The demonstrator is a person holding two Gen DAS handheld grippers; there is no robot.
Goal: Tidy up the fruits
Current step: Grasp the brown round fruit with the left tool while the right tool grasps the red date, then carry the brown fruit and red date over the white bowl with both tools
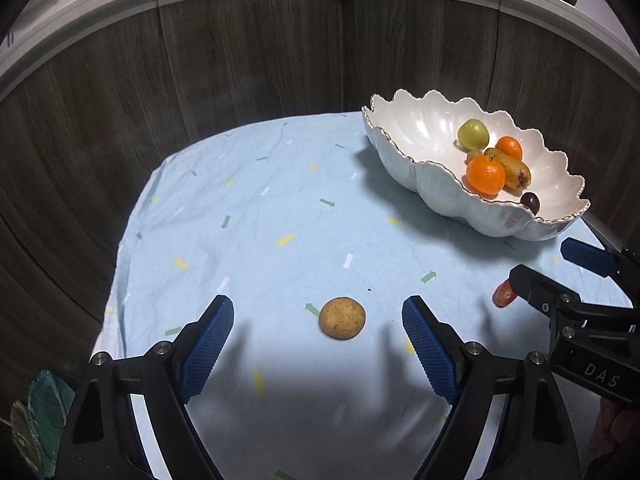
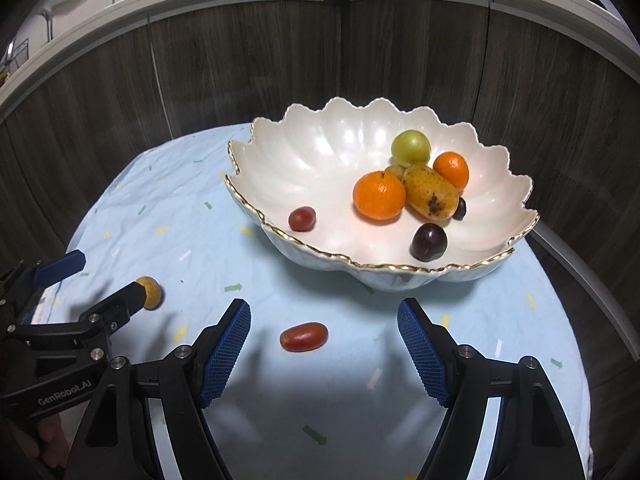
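Observation:
A white scalloped bowl point(image 2: 280, 160) with a gold rim holds two oranges, a green fruit point(image 2: 410, 147), a yellow spotted fruit, dark plums and a red fruit. In the left wrist view the bowl point(image 1: 404, 136) is at the far right. A round brown-yellow fruit point(image 1: 342, 317) lies on the cloth between the fingers of my open left gripper point(image 1: 318, 340). A red oblong fruit point(image 2: 304, 336) lies on the cloth between the fingers of my open right gripper point(image 2: 324, 340). Each gripper shows in the other's view, open: the right one point(image 1: 538, 262) and the left one point(image 2: 110, 274).
A light blue patterned cloth point(image 1: 260, 200) covers the round table. A dark wood-panel wall point(image 2: 240, 60) curves close behind it, with a white shelf above holding kitchen items. The table's edge drops off at left and right.

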